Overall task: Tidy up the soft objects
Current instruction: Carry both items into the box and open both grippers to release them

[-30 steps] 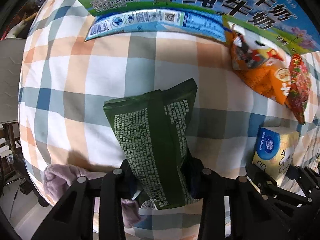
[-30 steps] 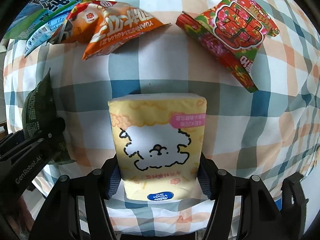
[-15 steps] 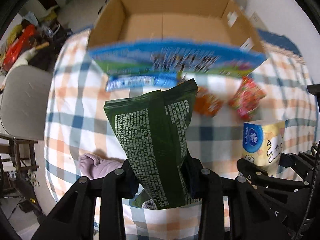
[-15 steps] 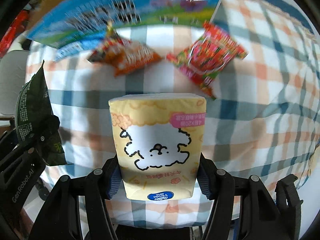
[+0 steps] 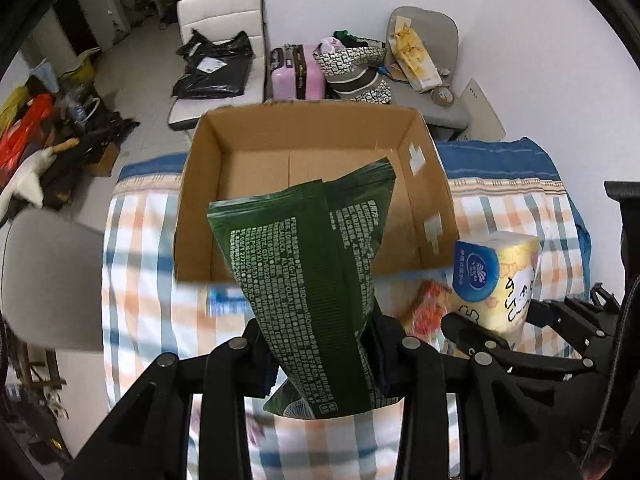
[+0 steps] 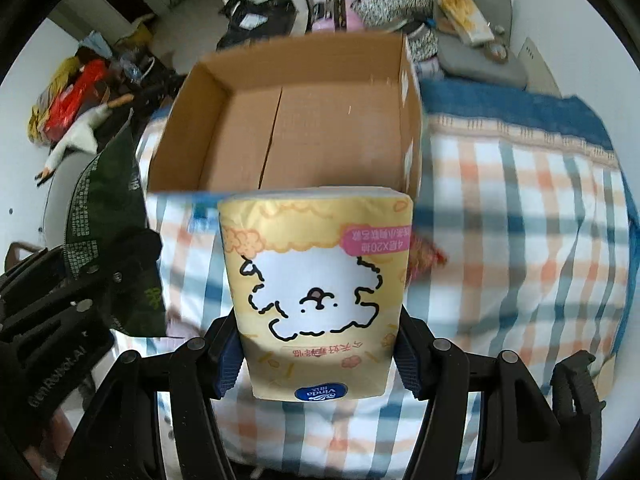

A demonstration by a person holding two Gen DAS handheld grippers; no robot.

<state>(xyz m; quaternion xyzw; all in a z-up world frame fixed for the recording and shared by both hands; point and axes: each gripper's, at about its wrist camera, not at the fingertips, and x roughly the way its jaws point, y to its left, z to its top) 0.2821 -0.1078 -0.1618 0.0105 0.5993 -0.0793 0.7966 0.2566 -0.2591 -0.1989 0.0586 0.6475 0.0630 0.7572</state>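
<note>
My left gripper is shut on a dark green snack bag and holds it up in front of an open cardboard box. My right gripper is shut on a yellow tissue pack with a white dog drawing, held above the checked cloth. The box looks empty inside. The tissue pack shows at the right of the left wrist view, the green bag at the left of the right wrist view.
The box stands on a checked cloth. An orange snack bag lies in front of the box, and a red one peeks from behind the tissue pack. Chairs, a pink suitcase and floor clutter lie beyond.
Both grippers have risen from the cloth with their loads. The box's inside has come into view, and the snack bags on the cloth now lie far below.
</note>
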